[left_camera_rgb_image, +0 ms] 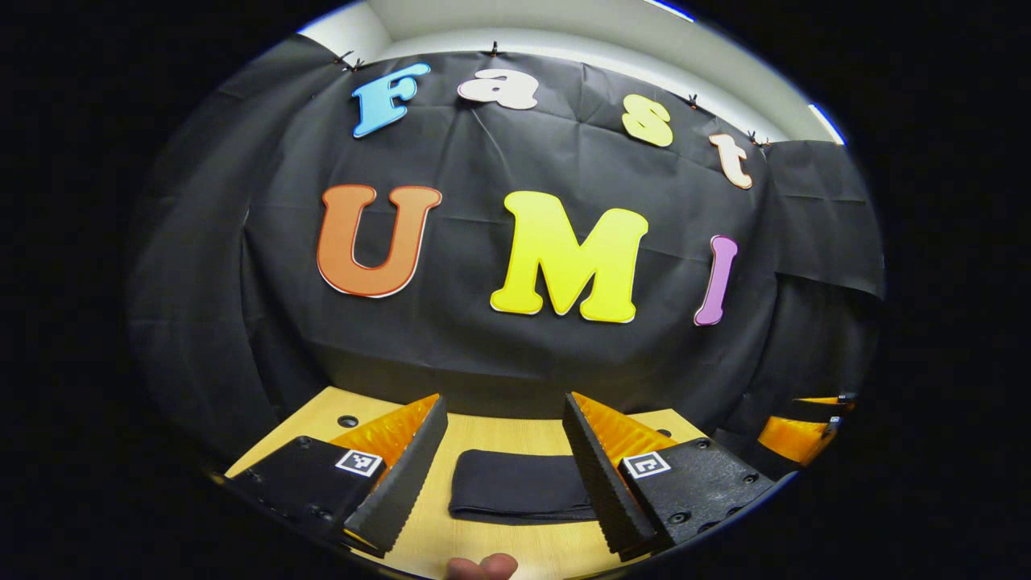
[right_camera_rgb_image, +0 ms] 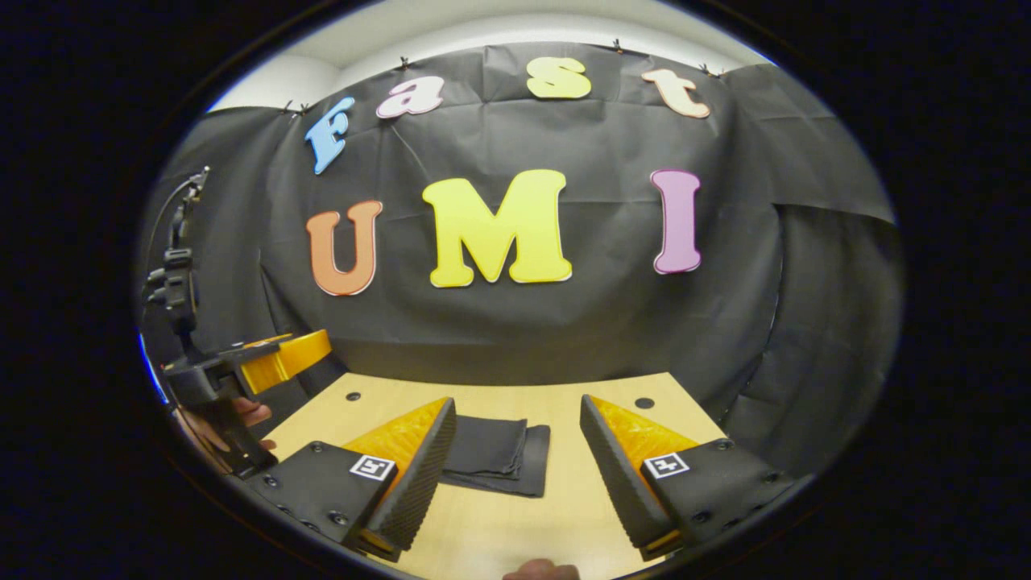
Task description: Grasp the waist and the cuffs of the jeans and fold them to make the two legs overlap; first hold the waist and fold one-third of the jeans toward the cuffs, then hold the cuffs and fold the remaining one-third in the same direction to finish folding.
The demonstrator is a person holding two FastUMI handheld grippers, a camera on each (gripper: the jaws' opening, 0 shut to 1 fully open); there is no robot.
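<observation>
- Left gripper view: left gripper up off the table, jaws wide apart, nothing held between them.
- Same view: dark jeans flat on the table, right between the two fingers but farther off, not touching them.
- Folded small into a neat block, layers stacked at the near edge.
- Fingertips of a hand peeking in at the bottom.
- Far off to the right, a bit of the right gripper.
- Right gripper view: right gripper also up in the air, jaws wide apart, empty.
- Jeans on the table, near the inner finger, left of the middle, apart from it.
- Several folded layers showing along the right side of the bundle.
- Left gripper off to the left, held by a hand, well away from the jeans.
- Looks like all folds done: legs together, both thirds folded over.
- Probably nothing left but to pull back.
</observation>
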